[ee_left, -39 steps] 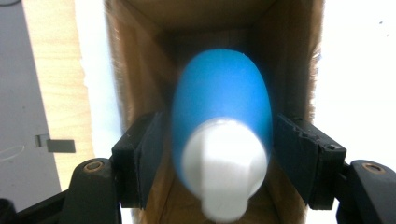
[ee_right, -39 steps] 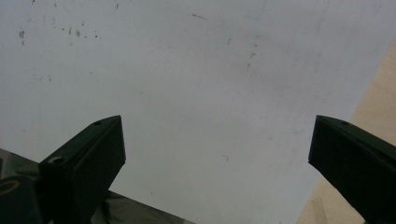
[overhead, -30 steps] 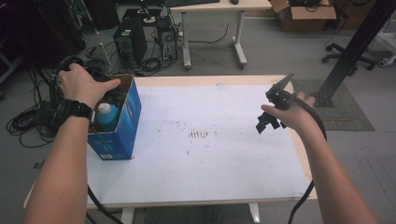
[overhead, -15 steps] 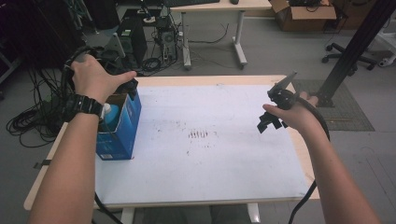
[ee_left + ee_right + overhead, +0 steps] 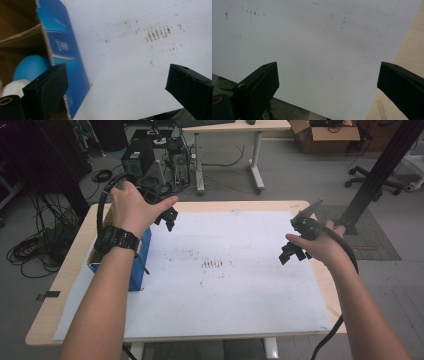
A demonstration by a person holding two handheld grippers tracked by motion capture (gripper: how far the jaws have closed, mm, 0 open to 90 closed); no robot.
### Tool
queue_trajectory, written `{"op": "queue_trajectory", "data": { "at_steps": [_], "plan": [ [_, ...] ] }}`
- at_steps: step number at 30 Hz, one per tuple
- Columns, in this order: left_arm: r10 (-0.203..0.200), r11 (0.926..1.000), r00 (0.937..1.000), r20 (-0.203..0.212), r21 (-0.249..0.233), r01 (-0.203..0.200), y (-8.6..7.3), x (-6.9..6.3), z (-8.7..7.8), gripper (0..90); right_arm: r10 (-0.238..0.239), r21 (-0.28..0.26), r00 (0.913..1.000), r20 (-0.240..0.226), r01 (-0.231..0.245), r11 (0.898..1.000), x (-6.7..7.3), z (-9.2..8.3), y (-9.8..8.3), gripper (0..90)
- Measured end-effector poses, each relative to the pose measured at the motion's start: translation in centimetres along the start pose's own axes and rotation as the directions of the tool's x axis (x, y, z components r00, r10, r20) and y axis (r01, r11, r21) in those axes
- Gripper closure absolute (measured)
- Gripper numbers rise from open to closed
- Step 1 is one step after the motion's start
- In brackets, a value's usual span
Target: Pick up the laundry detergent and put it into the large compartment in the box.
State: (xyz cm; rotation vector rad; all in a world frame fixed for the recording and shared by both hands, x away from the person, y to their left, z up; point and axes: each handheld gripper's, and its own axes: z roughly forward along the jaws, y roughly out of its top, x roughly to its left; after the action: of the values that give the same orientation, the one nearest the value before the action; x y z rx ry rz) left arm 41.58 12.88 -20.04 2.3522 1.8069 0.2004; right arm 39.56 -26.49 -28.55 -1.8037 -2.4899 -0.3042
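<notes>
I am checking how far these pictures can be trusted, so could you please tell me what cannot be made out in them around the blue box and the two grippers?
- Blue box, high view: the left forearm covers its opening, hiding its contents.
- Blue-and-white item in the box, left gripper view: blurred, partly behind a jaw; its kind is unclear.
- Right gripper, high view: too small to judge its jaws.
- Left gripper, high view: mostly behind the hand.

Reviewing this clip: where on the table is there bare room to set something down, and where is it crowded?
The white sheet lies bare from the blue box across to the right gripper, apart from faint brown marks near its middle. The crowded spot is the left edge, where the box, holding a blue-and-white object, sits under the open left gripper.
</notes>
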Motion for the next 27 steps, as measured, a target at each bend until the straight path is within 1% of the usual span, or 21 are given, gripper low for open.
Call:
{"op": "queue_trajectory", "data": {
  "at_steps": [3, 5, 7, 8, 9, 10, 14, 17, 19, 20, 22, 27],
  "plan": [
    [0.016, 0.9999, 0.9998, 0.012, 0.001, -0.016, -0.1, -0.9, 0.7, 4.8, 0.000, -0.003, 1.0000, 0.001, 0.000, 1.000, 0.0, 0.0, -0.1, 3.9],
    [0.022, 0.9998, 0.9997, 0.008, 0.002, -0.022, -0.1, -1.4, 1.1, 4.8, -0.003, -0.002, 1.0000, 0.003, 0.003, 1.000, 0.0, 0.0, -0.2, 3.8],
    [0.025, 0.9997, 0.9996, 0.010, 0.003, -0.025, -0.2, -1.6, 1.4, 4.7, -0.001, -0.002, 1.0000, -0.001, 0.001, 1.000, 0.0, 0.0, -0.2, 3.9],
    [0.030, 0.9995, 0.9993, 0.020, 0.010, -0.030, -0.2, -2.0, 1.9, 4.8, -0.003, -0.001, 1.0000, -0.001, 0.003, 1.000, 0.0, 0.0, -0.2, 3.9],
    [0.032, 0.9994, 0.9993, 0.019, 0.016, -0.032, -0.3, -2.2, 2.2, 4.8, -0.004, -0.002, 1.0000, 0.000, 0.004, 1.000, 0.0, 0.1, -0.2, 3.8],
    [0.032, 0.9994, 0.9993, 0.019, 0.016, -0.032, -0.3, -2.2, 2.2, 4.9, -0.004, -0.002, 1.0000, 0.000, 0.004, 1.000, 0.0, 0.1, -0.2, 3.8],
    [0.040, 0.9986, 0.9990, 0.021, 0.033, -0.041, -0.4, -3.0, 3.4, 4.9, 0.003, 0.001, 1.0000, -0.001, -0.003, 1.000, -0.2, 0.4, -0.2, 3.8],
    [0.040, 0.9986, 0.9989, 0.022, 0.034, -0.041, -0.4, -3.2, 3.7, 4.8, 0.004, 0.001, 1.0000, -0.002, -0.004, 1.000, -0.3, 0.6, -0.2, 3.8],
    [0.042, 0.9982, 0.9988, 0.024, 0.043, -0.043, -0.5, -3.6, 4.4, 4.8, 0.003, 0.005, 1.0000, -0.004, -0.003, 1.000, -0.4, 0.7, -0.2, 3.9],
    [0.042, 0.9982, 0.9988, 0.024, 0.043, -0.043, -0.5, -3.6, 4.4, 4.8, 0.005, 0.005, 1.0000, -0.005, -0.005, 1.000, -0.3, 0.8, -0.2, 3.9],
    [0.034, 0.9979, 0.9993, 0.018, 0.055, -0.035, -0.5, -3.8, 5.1, 4.8, 0.004, 0.006, 1.0000, -0.005, -0.004, 1.000, -0.3, 0.9, -0.1, 3.9],
    [0.044, 0.9970, 0.9986, 0.029, 0.063, -0.046, -0.5, -4.3, 6.0, 4.8, -0.006, 0.007, 1.0000, -0.008, 0.006, 1.000, -0.1, 0.9, 0.0, 3.9]
  ]
}}
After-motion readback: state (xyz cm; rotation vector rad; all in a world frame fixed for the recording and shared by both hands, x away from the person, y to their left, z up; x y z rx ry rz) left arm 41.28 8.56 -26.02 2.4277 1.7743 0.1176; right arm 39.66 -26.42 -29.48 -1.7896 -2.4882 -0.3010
